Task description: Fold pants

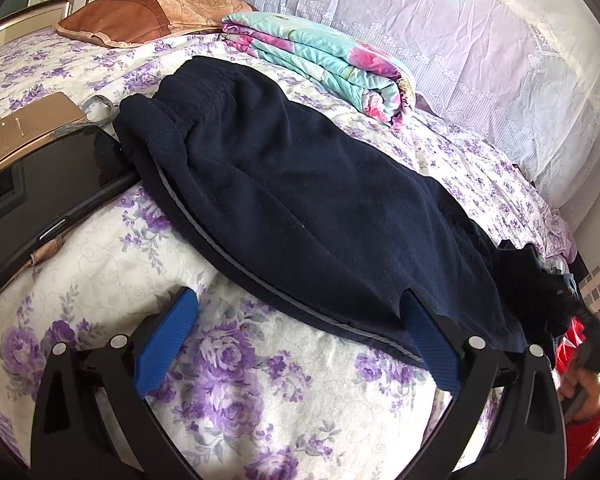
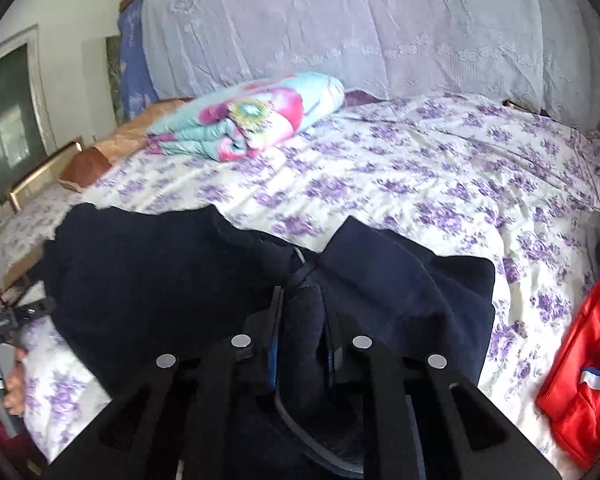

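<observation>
Dark navy pants [image 1: 300, 200] lie lengthwise on a bed sheet [image 1: 228, 380] with purple flowers, waistband at the far left, a grey stripe along the near side. My left gripper [image 1: 296, 298] stands open over the near edge. Its blue pads [image 1: 168, 344] are wide apart, and the right finger's tip sits under the pants' edge. In the right wrist view my right gripper [image 2: 300, 302] is shut on a bunched fold of the pants [image 2: 160, 280], with the leg end raised off the sheet [image 2: 420, 184].
A folded turquoise and pink quilt [image 1: 320, 60] and a brown pillow [image 1: 140, 16] lie at the far side. A black flat device [image 1: 60, 176] rests at the left bed edge. A red garment [image 2: 580, 380] lies at the right. A lace curtain [image 1: 480, 32] hangs behind.
</observation>
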### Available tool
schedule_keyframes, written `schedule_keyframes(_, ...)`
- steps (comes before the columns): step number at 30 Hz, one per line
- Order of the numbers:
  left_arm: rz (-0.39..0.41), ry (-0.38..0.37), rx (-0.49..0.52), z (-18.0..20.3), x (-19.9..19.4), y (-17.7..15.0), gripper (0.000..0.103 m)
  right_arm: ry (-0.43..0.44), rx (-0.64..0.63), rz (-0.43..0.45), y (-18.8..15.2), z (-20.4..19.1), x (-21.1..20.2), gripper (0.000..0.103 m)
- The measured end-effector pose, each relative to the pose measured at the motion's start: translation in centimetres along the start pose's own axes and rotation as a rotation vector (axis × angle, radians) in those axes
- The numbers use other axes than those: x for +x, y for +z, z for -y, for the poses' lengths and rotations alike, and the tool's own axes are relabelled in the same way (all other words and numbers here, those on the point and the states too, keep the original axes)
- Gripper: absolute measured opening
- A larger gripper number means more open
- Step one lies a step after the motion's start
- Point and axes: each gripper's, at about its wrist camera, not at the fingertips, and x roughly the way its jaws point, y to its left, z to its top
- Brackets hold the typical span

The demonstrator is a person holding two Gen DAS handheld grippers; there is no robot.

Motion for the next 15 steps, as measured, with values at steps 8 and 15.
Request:
schedule_keyframes(8, -0.004, 0.007, 0.004, -0.1, 0.1, 0.1, 0.099, 0.089, -0.266, -0.217, -5.5, -8.0, 4.3, 0.018)
schedule_keyframes(15, -0.006, 0.015, 0.01, 0.0, 0.3, 0.1, 0.099, 0.111, -0.182, -0.111, -3.3, -6.5, 1.0, 0.041)
